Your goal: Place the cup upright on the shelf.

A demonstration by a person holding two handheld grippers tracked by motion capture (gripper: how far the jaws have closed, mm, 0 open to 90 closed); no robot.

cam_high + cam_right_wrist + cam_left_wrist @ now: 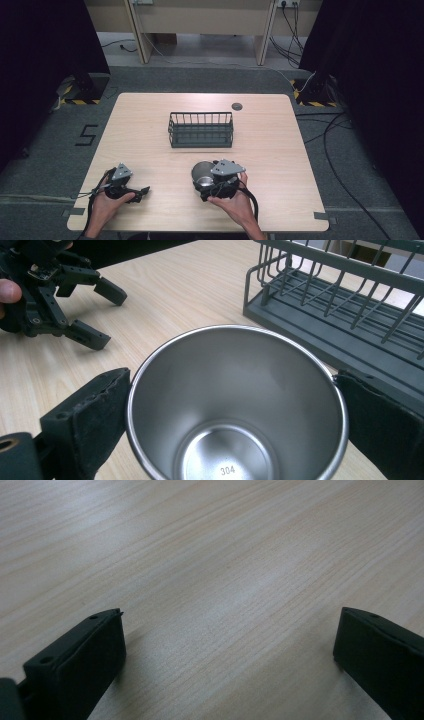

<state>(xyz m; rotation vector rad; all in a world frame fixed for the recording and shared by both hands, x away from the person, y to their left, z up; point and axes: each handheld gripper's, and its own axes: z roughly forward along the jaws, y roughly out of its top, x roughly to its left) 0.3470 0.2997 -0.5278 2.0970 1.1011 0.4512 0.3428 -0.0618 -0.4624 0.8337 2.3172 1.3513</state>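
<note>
A shiny steel cup (235, 405) stands upright on the wooden table (150, 125), mouth up, with "304" stamped in its bottom. My right gripper (232, 380) straddles it, one black pad close against each side of the rim, jaws spread wide; I see no squeeze on the cup. From above, the cup (201, 173) sits just left of the right gripper (212, 181) at the table's front centre. My left gripper (142, 194) rests at the front left, held in a hand. Its jaws stand wide apart over bare wood (227, 625). The left gripper (112, 317) also appears far off to the side.
A dark wire basket (201, 129) with a slatted floor stands mid-table, just beyond the cup; its near rim (340, 260) rises close behind the right jaw. A small dark round disc (237, 106) lies near the far edge. Cables trail on the floor right of the table.
</note>
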